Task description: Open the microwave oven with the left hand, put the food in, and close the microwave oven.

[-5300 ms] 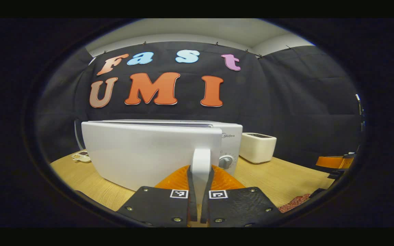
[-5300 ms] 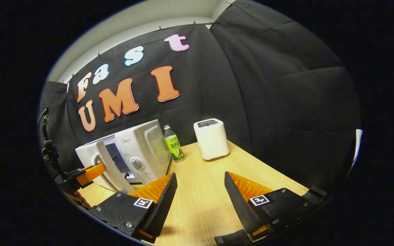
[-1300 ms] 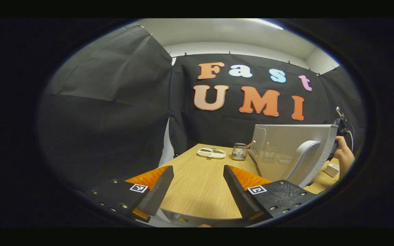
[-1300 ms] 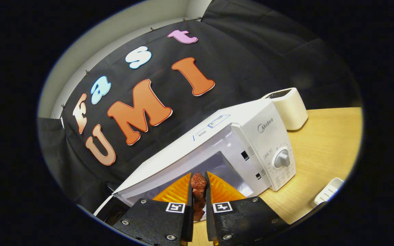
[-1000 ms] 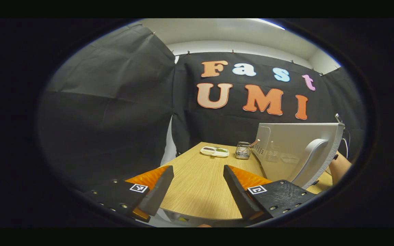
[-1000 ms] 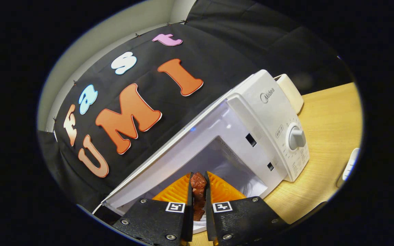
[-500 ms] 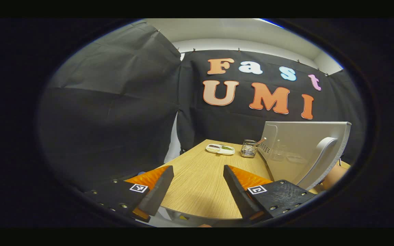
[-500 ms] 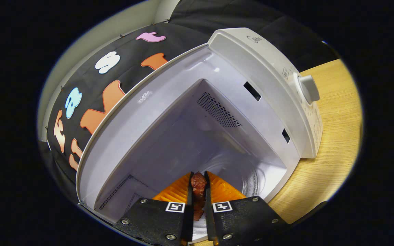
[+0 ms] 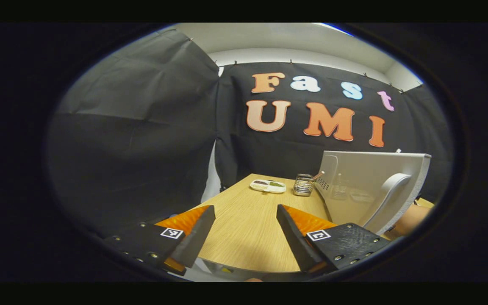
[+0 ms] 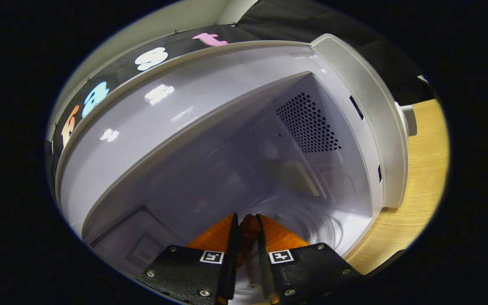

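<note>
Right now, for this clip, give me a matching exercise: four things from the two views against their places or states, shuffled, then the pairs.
Things:
1. left gripper
2. piece of food
3. microwave door
4. small divided dish

Places or states:
A. swung open, its handle facing the left gripper's camera
B. on the far end of the wooden table
C. open, holding nothing
D. clamped in the right gripper, inside the microwave cavity

Pairs: 1-C, 2-D, 3-A, 4-B

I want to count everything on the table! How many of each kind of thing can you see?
White microwave oven, door open: 1
Reddish-brown piece of food: 1
White divided dish: 1
Wire mesh cup: 1
Two-finger grippers: 2
Total: 6
</note>
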The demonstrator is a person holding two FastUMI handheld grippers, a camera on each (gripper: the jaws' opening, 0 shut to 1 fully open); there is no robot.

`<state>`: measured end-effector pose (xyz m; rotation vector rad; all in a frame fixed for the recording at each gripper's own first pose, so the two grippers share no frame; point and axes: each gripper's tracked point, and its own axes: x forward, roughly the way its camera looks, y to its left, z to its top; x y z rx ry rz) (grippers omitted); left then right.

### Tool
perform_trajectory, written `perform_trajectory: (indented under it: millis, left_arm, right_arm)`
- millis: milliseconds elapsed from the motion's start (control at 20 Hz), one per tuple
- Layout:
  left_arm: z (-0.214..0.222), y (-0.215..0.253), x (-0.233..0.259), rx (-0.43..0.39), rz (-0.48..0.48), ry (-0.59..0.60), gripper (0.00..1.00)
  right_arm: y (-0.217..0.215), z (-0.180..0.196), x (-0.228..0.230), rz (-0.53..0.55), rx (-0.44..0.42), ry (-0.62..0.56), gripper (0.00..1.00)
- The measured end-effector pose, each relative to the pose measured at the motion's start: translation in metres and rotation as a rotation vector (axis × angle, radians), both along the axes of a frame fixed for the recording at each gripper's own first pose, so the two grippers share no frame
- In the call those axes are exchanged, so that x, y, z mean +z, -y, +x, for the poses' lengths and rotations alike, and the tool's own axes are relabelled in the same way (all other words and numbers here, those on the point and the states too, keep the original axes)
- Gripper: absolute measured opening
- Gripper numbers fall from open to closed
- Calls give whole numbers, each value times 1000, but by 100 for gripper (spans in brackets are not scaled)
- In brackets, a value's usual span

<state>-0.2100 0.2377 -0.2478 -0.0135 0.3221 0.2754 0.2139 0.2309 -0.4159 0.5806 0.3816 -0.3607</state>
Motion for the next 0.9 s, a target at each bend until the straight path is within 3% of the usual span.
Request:
perform_trajectory:
  millis: [100, 150, 450, 900]
  left_arm:
    - [0, 9, 4, -15, 8, 5, 90]
    - [-1, 12, 6, -22, 14, 5, 90]
    - [-3, 32, 18, -51, 37, 10, 88]
    - [-2, 57, 15, -97, 5, 6, 91]
  right_arm:
    - [-4, -1, -11, -25, 35, -57, 33]
    - [-4, -3, -17, -47, 60, -84, 49]
    - [2, -18, -6, -243, 209, -112, 73]
    - [27, -55, 46, -387, 360, -39, 82]
